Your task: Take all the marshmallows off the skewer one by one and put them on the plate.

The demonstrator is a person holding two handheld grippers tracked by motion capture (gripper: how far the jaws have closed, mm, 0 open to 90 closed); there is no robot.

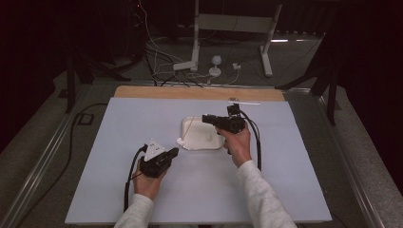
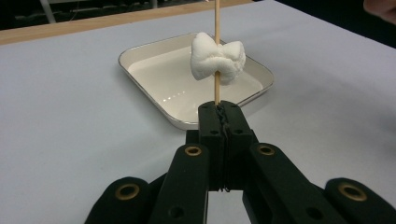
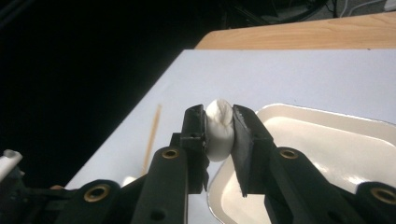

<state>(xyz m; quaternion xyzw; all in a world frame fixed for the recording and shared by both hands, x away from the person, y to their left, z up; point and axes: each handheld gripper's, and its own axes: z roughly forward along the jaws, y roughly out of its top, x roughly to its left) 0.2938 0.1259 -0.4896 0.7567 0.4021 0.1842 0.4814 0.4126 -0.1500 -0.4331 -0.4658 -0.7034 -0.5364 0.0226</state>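
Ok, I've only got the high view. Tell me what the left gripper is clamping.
Observer: The left gripper is shut on a thin wooden skewer, with a marshmallow threaded on it.
Operator: Now give me the right gripper.
Observer: The right gripper pinches a second marshmallow between its pads, near the white tray's edge.
Operator: Say where the threaded one sits.
Observer: Above the jaws, clear of them, squashed into a bow shape.
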